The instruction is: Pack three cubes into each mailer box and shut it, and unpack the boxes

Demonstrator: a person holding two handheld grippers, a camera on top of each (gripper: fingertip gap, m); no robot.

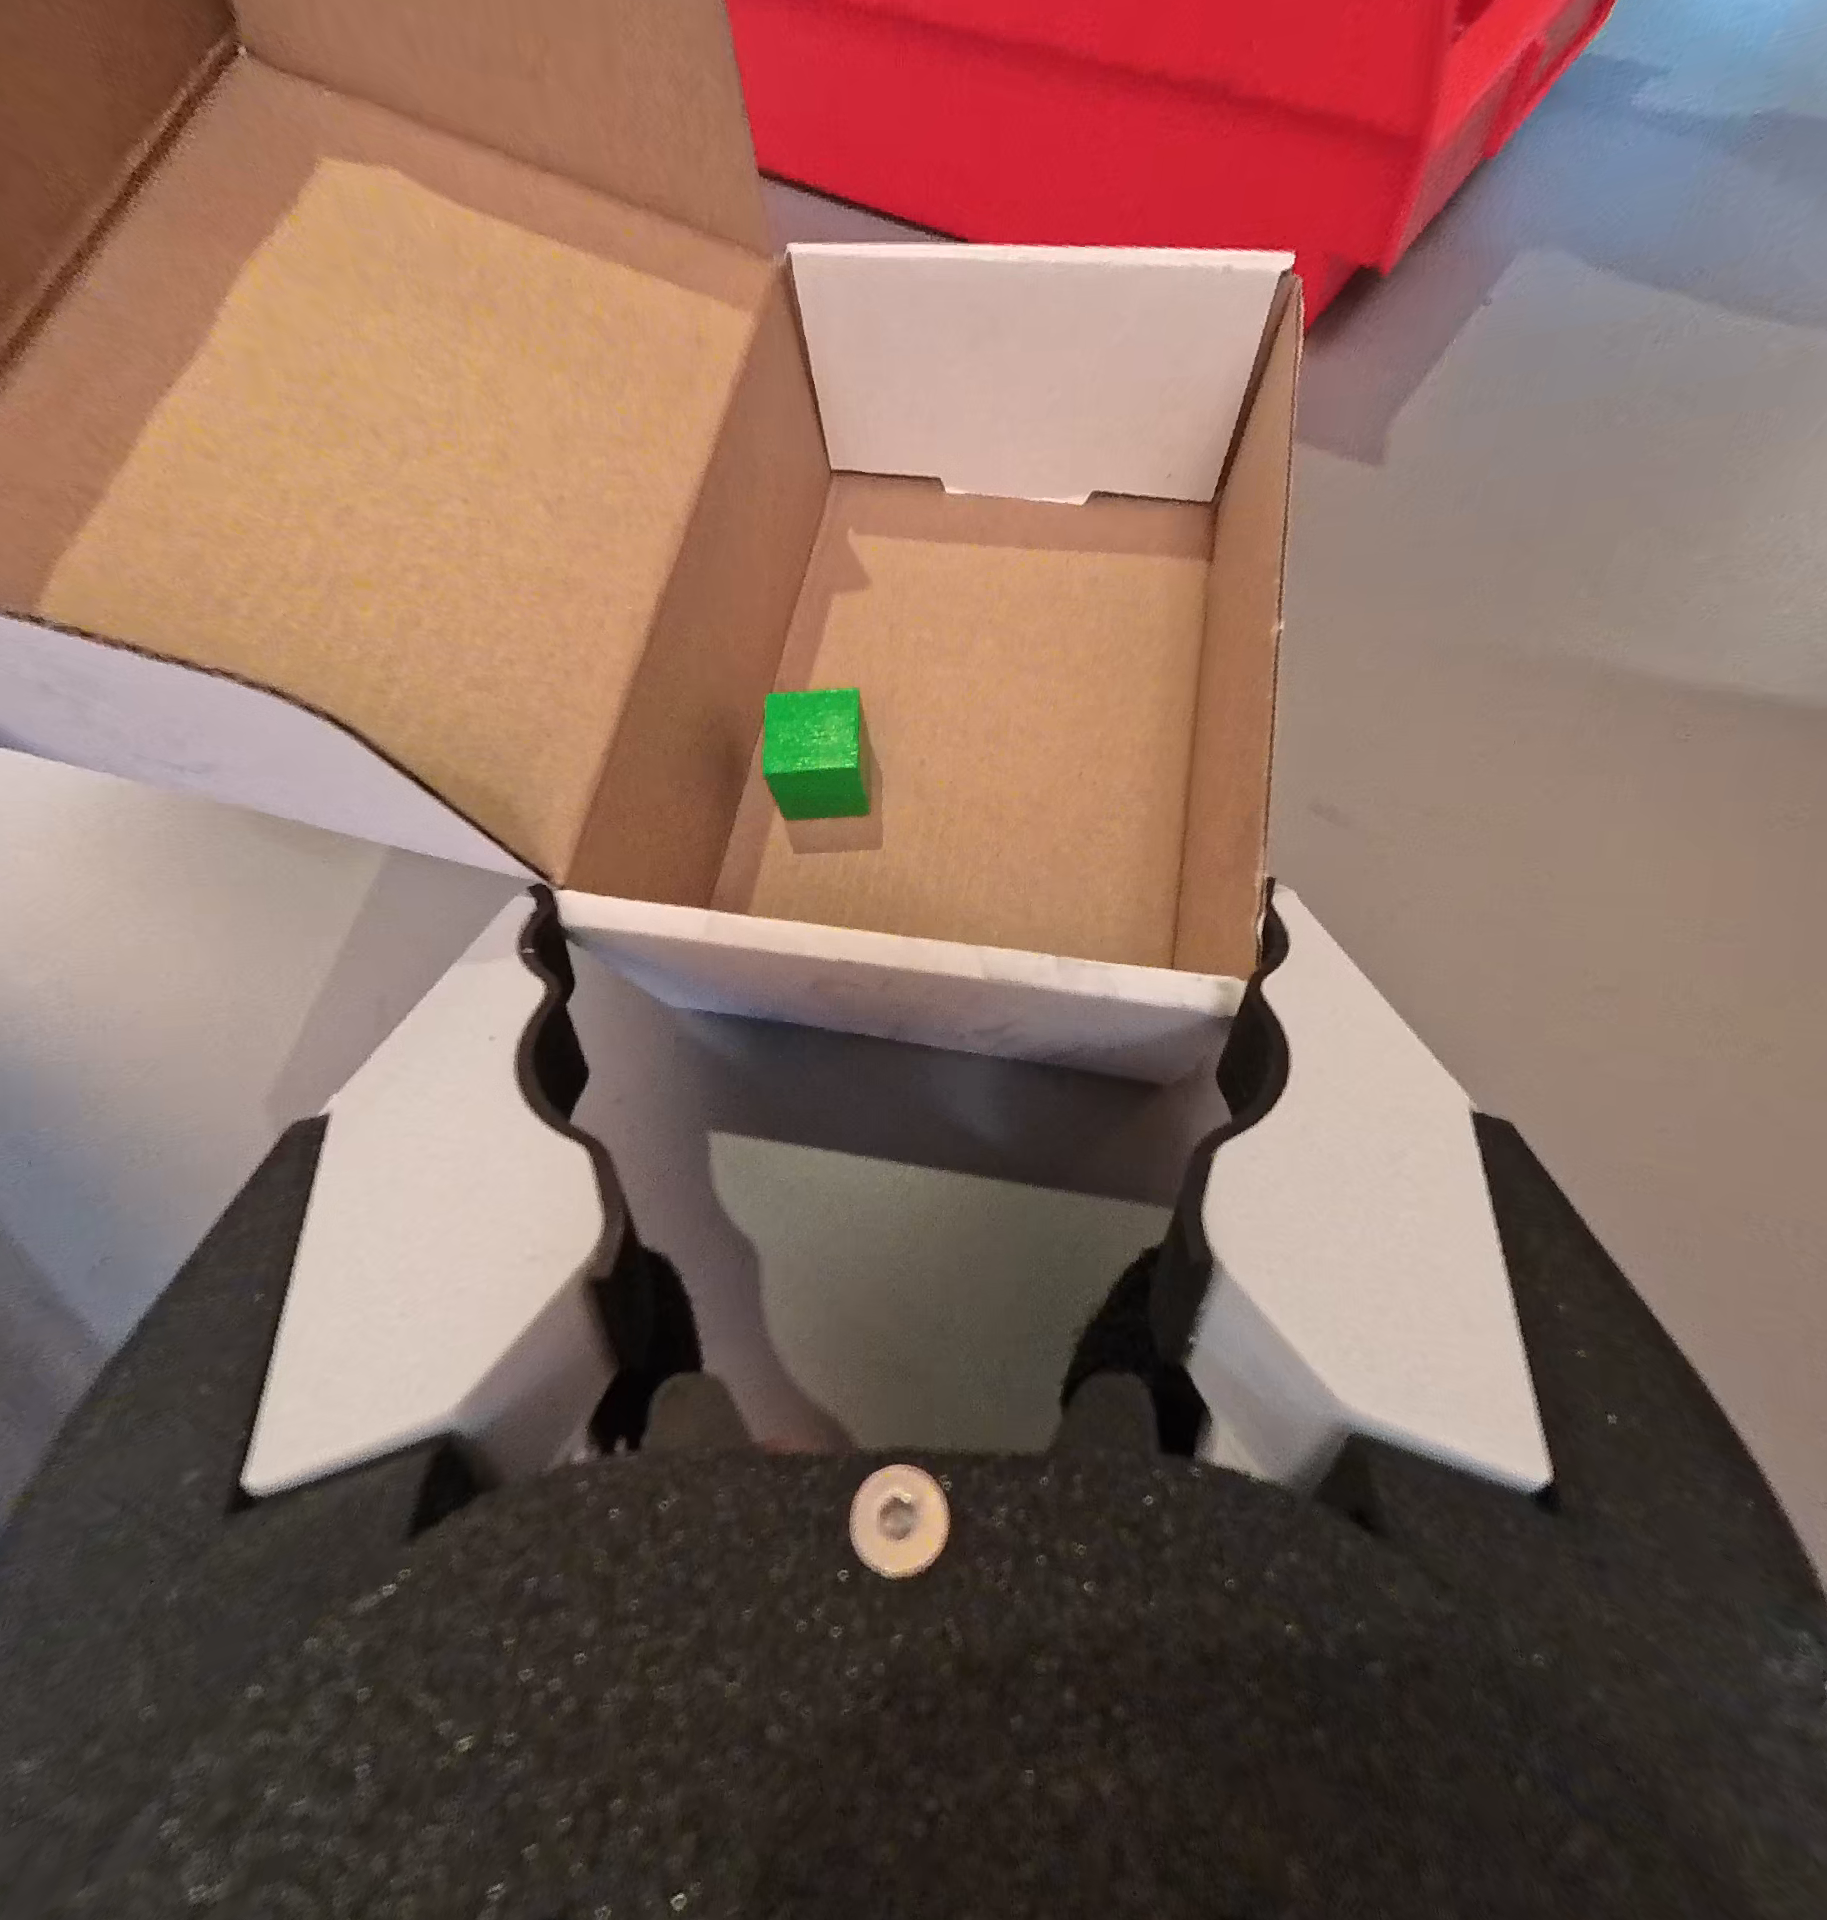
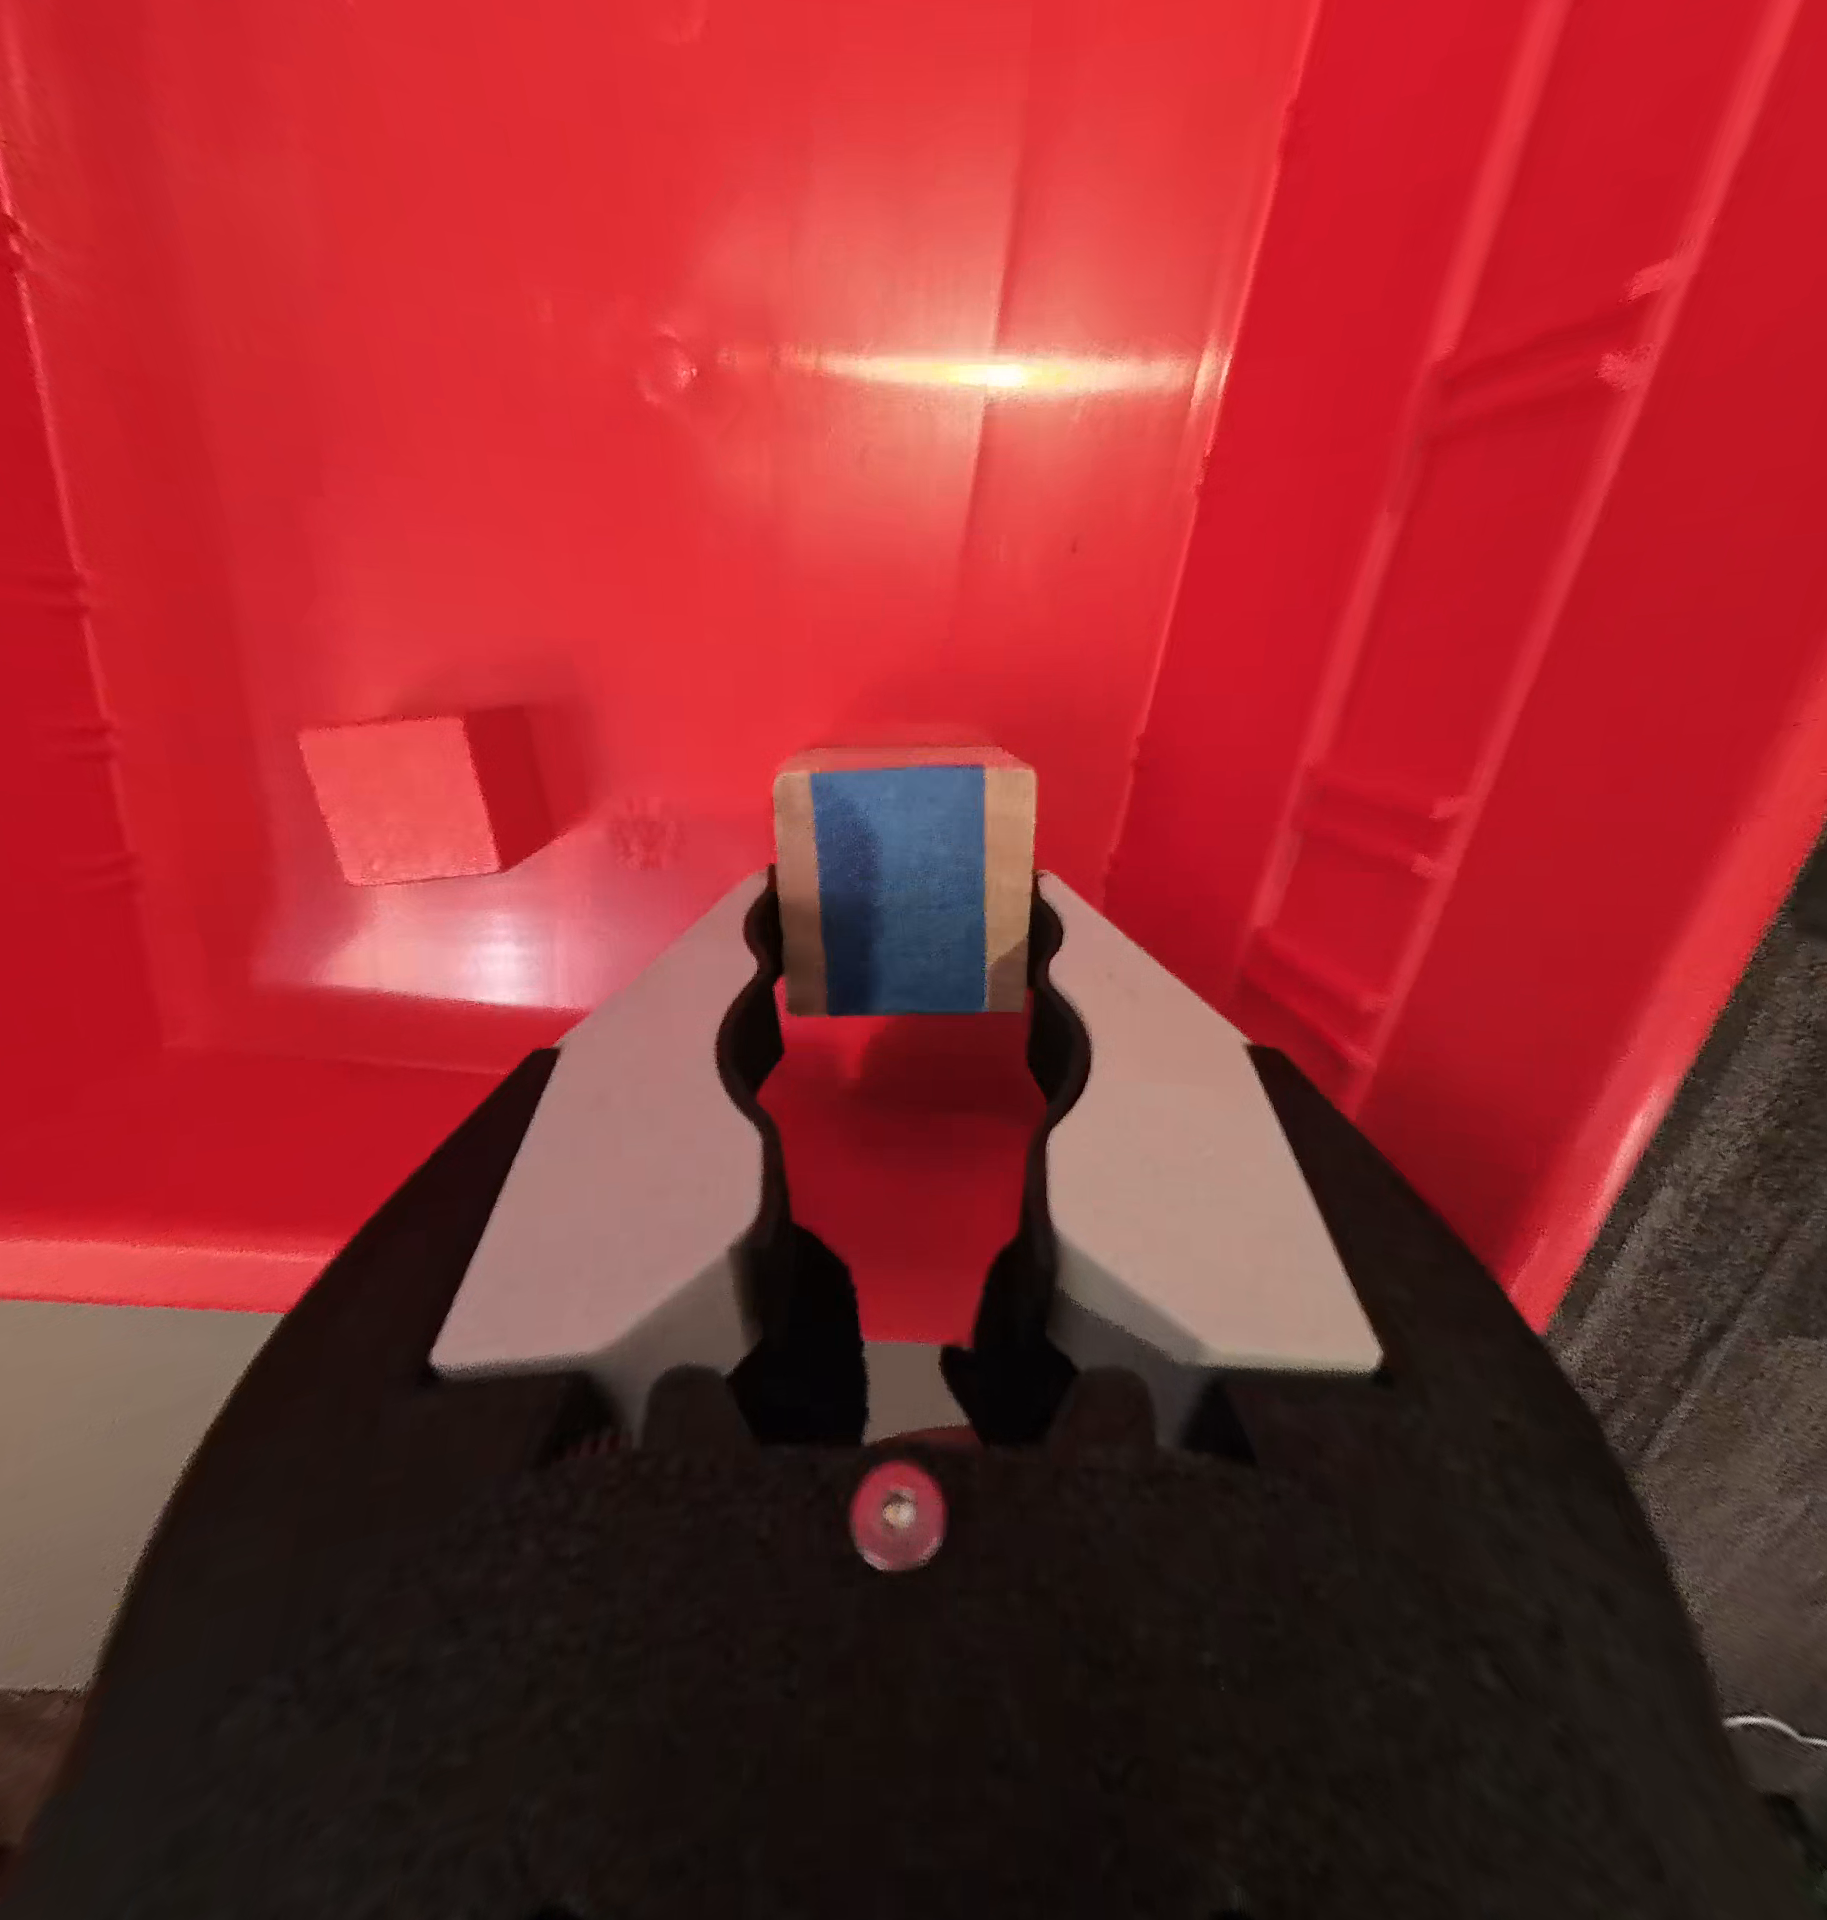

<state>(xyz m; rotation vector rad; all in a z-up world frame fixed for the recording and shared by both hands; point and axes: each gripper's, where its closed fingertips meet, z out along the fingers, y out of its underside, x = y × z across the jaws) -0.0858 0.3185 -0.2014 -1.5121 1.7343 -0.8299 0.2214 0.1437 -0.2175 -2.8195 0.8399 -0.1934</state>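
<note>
Gripped only at the fingertips of the right gripper [image 2: 907, 914], the taped cube [image 2: 904, 891] may be dropped; left gripper [image 1: 904, 935] is held wide open and empty before the mailer box [image 1: 1226, 727].

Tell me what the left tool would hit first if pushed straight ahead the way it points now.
Probably the near white wall of the open mailer box: the left tool is open with its tips flanking that wall. The green cube lies beyond, inside; depth is uncertain.
</note>
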